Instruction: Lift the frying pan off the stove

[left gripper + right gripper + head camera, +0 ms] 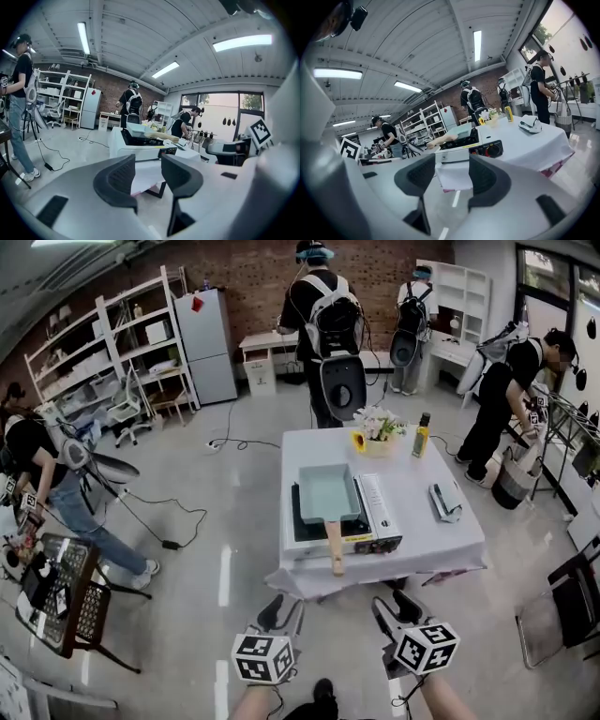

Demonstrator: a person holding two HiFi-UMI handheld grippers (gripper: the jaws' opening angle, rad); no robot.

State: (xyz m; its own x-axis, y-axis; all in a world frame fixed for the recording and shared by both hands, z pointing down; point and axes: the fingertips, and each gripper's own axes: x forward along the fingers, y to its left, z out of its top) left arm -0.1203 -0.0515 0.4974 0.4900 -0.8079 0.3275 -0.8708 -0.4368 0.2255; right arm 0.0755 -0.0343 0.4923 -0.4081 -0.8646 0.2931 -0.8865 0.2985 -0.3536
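Far wall (pixel 253 273): red brick. Floor (pixel 225 540): glossy grey, with a black cable (pixel 234 442) trailing across it.
Far left: white open shelving (pixel 94 352), a pale refrigerator (pixel 208 338) just to its right, then a white desk (pixel 270 339).
Far right corner: white bookcase (pixel 461 292). Right wall: dark-framed windows (pixel 548 277), daylight outside.
Centre: table under a white cloth (pixel 441 545).
Near left: black mesh-top table (pixel 82 606).
Ceiling (pixel 140 37): white, ribbed, with lit strip lights (pixel 84 37).

Frying pan (pixel 328 491) set on stove (pixel 380 512), stove placed on table (pixel 441 549) toward its near edge — flowers (pixel 377 425) and bottle (pixel 422 437) stood behind, bottle rightmost.
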